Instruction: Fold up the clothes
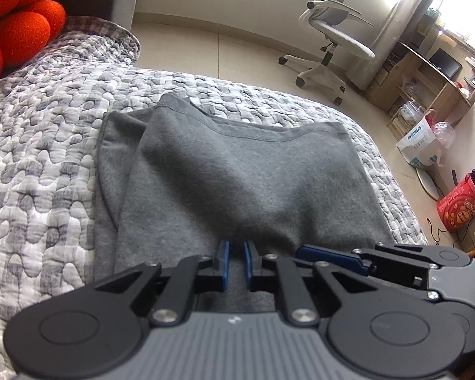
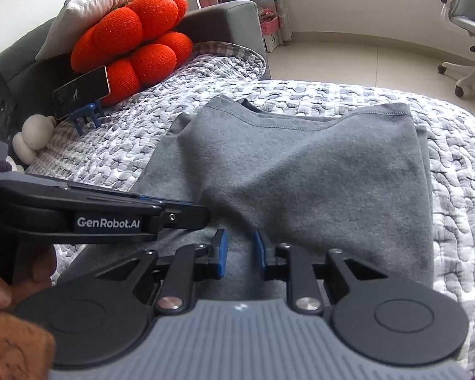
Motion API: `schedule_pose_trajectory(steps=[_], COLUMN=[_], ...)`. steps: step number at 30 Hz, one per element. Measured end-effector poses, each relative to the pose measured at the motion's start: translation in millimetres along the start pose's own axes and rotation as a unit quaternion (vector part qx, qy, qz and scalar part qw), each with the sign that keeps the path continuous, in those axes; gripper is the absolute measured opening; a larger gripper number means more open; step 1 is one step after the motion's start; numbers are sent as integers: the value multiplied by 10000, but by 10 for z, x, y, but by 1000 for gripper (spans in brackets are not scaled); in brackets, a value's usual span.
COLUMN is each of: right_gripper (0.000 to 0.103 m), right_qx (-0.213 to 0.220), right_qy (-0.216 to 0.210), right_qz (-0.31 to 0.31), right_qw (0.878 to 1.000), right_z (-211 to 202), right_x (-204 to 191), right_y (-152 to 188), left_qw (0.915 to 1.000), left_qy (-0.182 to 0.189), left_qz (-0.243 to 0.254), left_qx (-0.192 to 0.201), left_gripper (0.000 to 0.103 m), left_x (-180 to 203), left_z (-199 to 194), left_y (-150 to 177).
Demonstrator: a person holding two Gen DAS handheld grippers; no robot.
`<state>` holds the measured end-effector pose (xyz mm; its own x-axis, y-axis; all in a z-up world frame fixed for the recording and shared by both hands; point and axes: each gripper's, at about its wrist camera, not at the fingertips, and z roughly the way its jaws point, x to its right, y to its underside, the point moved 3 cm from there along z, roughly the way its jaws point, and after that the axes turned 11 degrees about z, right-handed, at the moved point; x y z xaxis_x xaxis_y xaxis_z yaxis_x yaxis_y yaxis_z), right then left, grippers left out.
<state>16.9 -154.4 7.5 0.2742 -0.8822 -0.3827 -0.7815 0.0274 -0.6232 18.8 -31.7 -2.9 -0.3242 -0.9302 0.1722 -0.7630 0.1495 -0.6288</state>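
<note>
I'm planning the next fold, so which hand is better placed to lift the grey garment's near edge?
Probably the left: the left gripper pinches the grey garment at its near edge, while the right gripper stands open.

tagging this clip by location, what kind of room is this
Most likely a bedroom that doubles as a study: a bed with a quilted grey bedspread, a white office chair, and a wooden desk by the curtained window.

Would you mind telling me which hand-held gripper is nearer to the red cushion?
Left. The left hand-held gripper sits at the near edge of the grey garment, on the side toward the red cushion; the right hand-held gripper is beside it, farther away.
</note>
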Motion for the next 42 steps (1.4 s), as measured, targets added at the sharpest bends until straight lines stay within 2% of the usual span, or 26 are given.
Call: schedule_pose_trajectory(steps=[10,11,13,20,25,36,42], right_gripper=[13,9,6,5,5,5,6], right_qx=[-78,-84,-95,-93,-21,2,11], right_qy=[-37,-14,-41,27,172,301,386], right_qz=[366,406,555,876,926,1058,972], right_qw=[9993,9991,9984,9961,9956,9939,9945], right_z=[-63,-80,-119,-290,-395,-472,-497], right_x=[201,245,338,643,767,951,905], right_y=[-53,-62,-73,-92,-107,-117,-110], left_qw=[9999,9999,9999,9995,9995,9993,9983], left_qy=[-56,-47,-49,-303,-300,-77,117], left_qz=[-106,-123,-146,-64,-75,-349,-569], left_qx=[-60,-64,-72,-93,-87,-82,-48], left_gripper=[11,11,10,8,8,5,5], left_x=[-66,-80,-104,-180,-221,-398,-488], left_z=[-13,-18,-26,-61,-92,-132,-168], left_y=[-1,-1,-1,0,24,62,77])
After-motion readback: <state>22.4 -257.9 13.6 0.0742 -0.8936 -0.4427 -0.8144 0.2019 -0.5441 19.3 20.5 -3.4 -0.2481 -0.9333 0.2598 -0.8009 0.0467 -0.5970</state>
